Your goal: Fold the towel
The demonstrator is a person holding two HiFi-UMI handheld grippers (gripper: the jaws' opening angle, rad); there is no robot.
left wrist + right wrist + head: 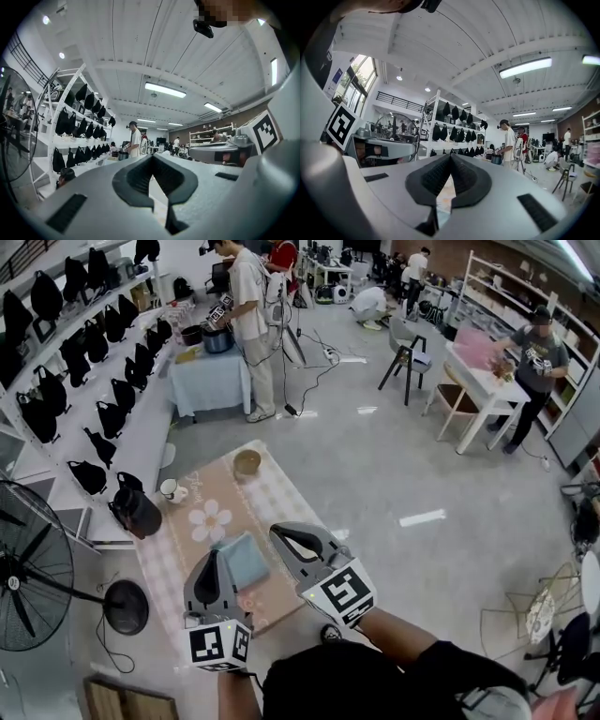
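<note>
A light blue towel lies folded into a small rectangle on the pink checked tablecloth, partly hidden behind my left gripper. The left gripper is held up over the towel's left side, shut with nothing in it. Just right of the towel my right gripper is also raised and shut, empty. In the left gripper view the jaws meet at the tip and point level across the room. The right gripper view shows the same: closed jaws aimed at the shelves, with a sliver of the cloth below them.
On the table's far end sit a wooden bowl, a white mug and a black kettle. A floor fan stands at left, beside shelves of black bags. People work at tables further back.
</note>
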